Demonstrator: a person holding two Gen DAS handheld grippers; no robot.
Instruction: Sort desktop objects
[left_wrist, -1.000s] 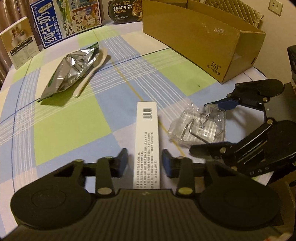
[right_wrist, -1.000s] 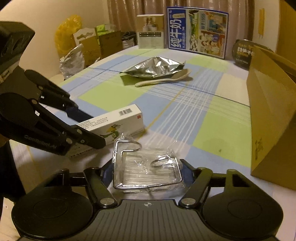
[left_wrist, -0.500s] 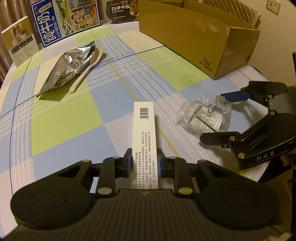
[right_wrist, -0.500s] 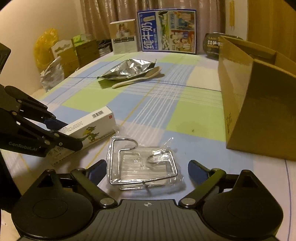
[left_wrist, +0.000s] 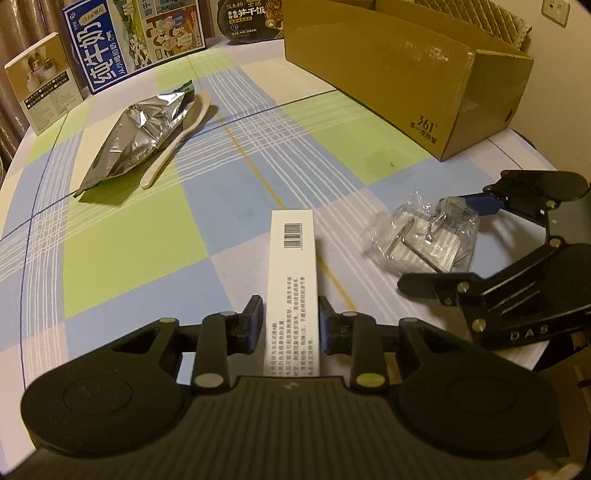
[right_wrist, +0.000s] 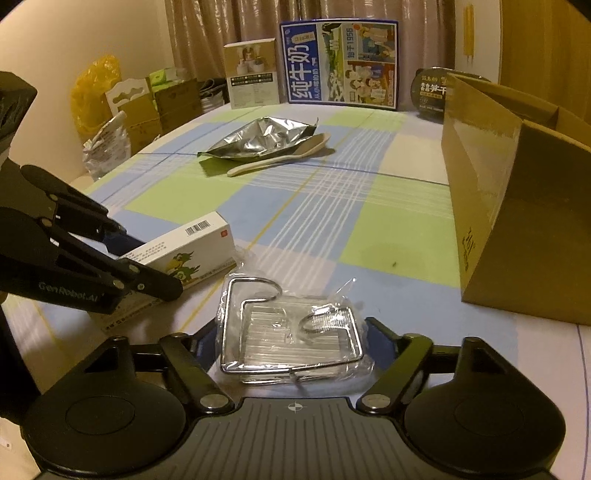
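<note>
The left gripper (left_wrist: 291, 325) is clamped tight on the near end of a long white box (left_wrist: 293, 266) w/ a barcode at its far end and small print along the top; both blue pads (left_wrist: 255, 325) press its sides, and the box points away from the camera across the checked tablecloth (left_wrist: 129, 236). From the right wrist view the same box shows a green cartoon figure on its side, and its far end seems to rest on the cloth. The right gripper (right_wrist: 291, 343) straddles a wire rack in clear plastic wrap (right_wrist: 291, 328) — its jaws are closing, the packet between them, the fingers at or nearly at the wrapper's edges; can't tell for sure whether the pads are pressing yet. The packet lies on the cloth just right of the white box, near the table's front edge. Further back, approx. mid-table, a crumpled silver foil pouch (left_wrist: 140, 133) lies w/ a cream plastic spoon (left_wrist: 177, 144) touching its right side. An open cardboard box (left_wrist: 406, 74) stands at the right, its printed end facing the grippers. At the far edge — a blue milk carton box (right_wrist: 340, 62), a small white box (right_wrist: 253, 74) and a dark round bowl pack (left_wrist: 251, 14).
</note>
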